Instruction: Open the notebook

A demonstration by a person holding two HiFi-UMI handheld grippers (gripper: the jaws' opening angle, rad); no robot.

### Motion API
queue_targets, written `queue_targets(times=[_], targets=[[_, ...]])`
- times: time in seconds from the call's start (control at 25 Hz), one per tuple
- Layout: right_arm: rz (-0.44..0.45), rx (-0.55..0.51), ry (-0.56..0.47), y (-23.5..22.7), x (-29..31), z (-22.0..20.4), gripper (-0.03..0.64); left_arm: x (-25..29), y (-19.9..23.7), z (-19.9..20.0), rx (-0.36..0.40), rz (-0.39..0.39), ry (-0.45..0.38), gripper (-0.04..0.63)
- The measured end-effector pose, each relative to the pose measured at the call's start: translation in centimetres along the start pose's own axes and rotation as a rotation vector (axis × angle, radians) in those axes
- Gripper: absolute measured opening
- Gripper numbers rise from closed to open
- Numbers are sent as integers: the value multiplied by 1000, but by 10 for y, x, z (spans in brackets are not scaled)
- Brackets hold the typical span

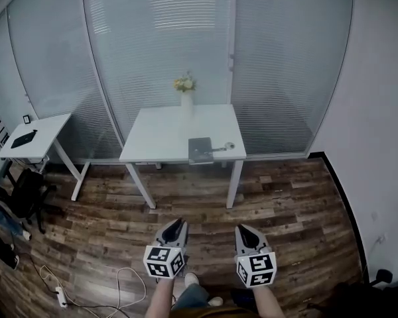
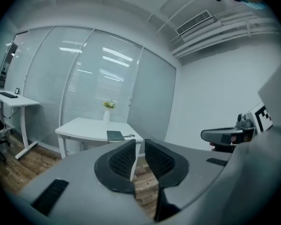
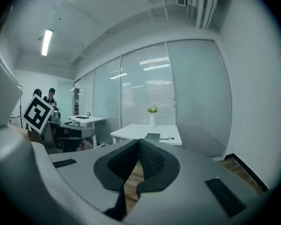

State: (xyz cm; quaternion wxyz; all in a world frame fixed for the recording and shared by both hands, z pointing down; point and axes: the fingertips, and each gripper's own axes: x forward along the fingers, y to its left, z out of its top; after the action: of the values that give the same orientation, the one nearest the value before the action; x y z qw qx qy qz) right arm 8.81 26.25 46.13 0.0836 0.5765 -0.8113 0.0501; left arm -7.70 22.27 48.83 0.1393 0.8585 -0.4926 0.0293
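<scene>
A closed grey notebook (image 1: 200, 149) lies near the front edge of the white table (image 1: 159, 134), seen also in the left gripper view (image 2: 115, 136) and the right gripper view (image 3: 152, 137). Both grippers hover over the wooden floor, well short of the table, pointing towards it. My left gripper (image 1: 176, 229) (image 2: 140, 143) shows a narrow gap between its pads, with nothing in it. My right gripper (image 1: 247, 234) (image 3: 138, 141) has its tips pressed together and holds nothing.
A white vase with flowers (image 1: 186, 98) stands at the table's back edge, and a small object (image 1: 229, 146) lies right of the notebook. A side desk (image 1: 43, 134) and a dark chair (image 1: 26, 191) stand at left. Cable and power strip (image 1: 61, 298) lie on the floor. A glass wall is behind.
</scene>
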Motion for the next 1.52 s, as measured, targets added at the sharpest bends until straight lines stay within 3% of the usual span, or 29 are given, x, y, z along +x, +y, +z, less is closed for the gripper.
queue_targets(times=[0.08, 0.24, 0.48, 0.72, 1.04, 1.52], targets=[[6, 1, 7, -1, -1, -1, 48, -1, -2, 0, 4, -2, 7, 93], [29, 25, 23, -3, 1, -5, 108, 3, -5, -3, 16, -11, 29, 120], [20, 34, 29, -21, 10, -4, 132, 25, -14, 5, 63, -38, 35, 127], [12, 33, 88, -42, 40, -19, 140, 67, -2, -4, 52, -37, 73, 133], [18, 32, 189, -86, 153, -42, 143, 179, 44, -18, 87, -61, 166, 140], [21, 19, 344, -146, 329, -61, 151, 348, 124, -43, 303, -133, 393, 144]])
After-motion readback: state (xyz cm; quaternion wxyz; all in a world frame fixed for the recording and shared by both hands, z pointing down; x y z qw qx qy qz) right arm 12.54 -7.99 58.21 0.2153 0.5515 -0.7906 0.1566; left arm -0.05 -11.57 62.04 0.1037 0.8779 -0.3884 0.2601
